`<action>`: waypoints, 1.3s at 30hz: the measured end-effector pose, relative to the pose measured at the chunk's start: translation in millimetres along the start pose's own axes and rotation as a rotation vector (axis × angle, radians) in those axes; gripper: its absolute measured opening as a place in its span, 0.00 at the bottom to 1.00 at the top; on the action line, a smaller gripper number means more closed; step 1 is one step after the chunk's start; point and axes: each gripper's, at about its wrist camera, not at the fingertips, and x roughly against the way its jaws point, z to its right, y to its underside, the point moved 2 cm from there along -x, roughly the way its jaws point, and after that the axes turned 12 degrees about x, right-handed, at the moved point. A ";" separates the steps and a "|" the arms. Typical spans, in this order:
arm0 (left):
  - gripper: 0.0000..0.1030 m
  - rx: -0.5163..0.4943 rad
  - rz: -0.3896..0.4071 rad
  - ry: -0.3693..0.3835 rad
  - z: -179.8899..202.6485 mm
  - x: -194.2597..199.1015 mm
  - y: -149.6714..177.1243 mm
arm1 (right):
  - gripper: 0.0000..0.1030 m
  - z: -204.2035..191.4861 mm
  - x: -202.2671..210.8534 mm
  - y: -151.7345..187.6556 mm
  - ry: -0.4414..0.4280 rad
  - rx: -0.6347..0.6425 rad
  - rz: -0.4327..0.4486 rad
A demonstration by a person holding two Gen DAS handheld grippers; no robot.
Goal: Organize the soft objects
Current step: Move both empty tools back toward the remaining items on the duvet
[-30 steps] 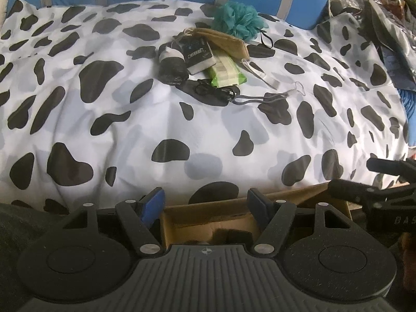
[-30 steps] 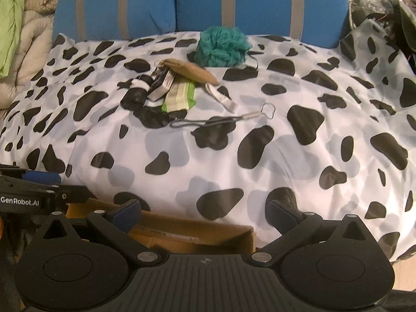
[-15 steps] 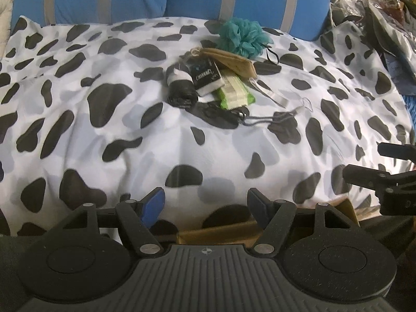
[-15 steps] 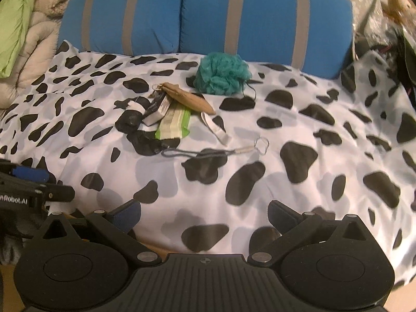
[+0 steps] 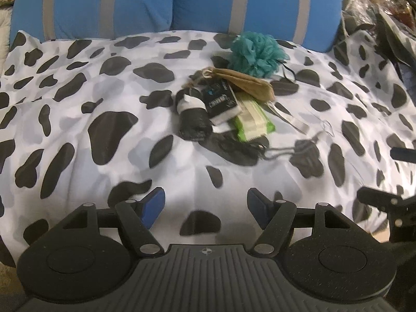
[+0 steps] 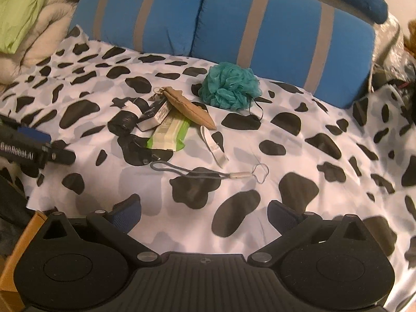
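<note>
A pile of small items lies on the cow-print bedspread (image 5: 104, 109): a teal bath pouf (image 5: 256, 53) (image 6: 230, 85), a tan cloth pouch (image 5: 247, 82) (image 6: 191, 110), a black roll with a white band (image 5: 193, 118) (image 6: 124, 122), a black-and-white packet (image 5: 221, 101), a green wipes pack (image 5: 252, 124) (image 6: 170, 135), and a grey cord with a wire loop (image 6: 208, 173). My left gripper (image 5: 205, 204) is open and empty, well short of the pile. My right gripper (image 6: 205, 213) is open and empty, just short of the cord.
Two blue pillows with grey stripes (image 6: 260, 26) stand behind the pile. A cardboard box edge (image 6: 18, 247) shows at lower left in the right wrist view. Folded bedding (image 6: 23, 18) lies at far left. Cluttered bags (image 5: 384, 13) sit at far right.
Both grippers have risen from the cardboard box and moved forward over the bedspread toward the pile. The box has dropped out of the left view. Both stay open.
</note>
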 end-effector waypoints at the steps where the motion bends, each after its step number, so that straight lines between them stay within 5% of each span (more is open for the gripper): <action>1: 0.67 0.007 -0.001 -0.001 -1.2 -1.9 -2.9 | 0.99 0.4 -2.7 -0.9 -0.003 0.007 0.000; 20: 0.67 0.050 -0.013 -0.002 -4.4 -31.2 -44.4 | 0.82 -0.3 -67.6 -18.2 -0.048 0.200 -0.041; 27: 0.67 0.057 -0.012 0.001 -2.3 -37.3 -55.2 | 0.66 9.9 -104.0 -16.4 -0.040 0.242 -0.102; 35: 0.67 0.094 -0.015 -0.001 -4.9 -43.0 -69.4 | 0.61 10.3 -122.1 -23.1 -0.072 0.314 -0.062; 39: 0.67 0.097 -0.023 0.003 -4.8 -45.0 -69.0 | 0.50 13.1 -129.8 -28.3 -0.118 0.304 -0.041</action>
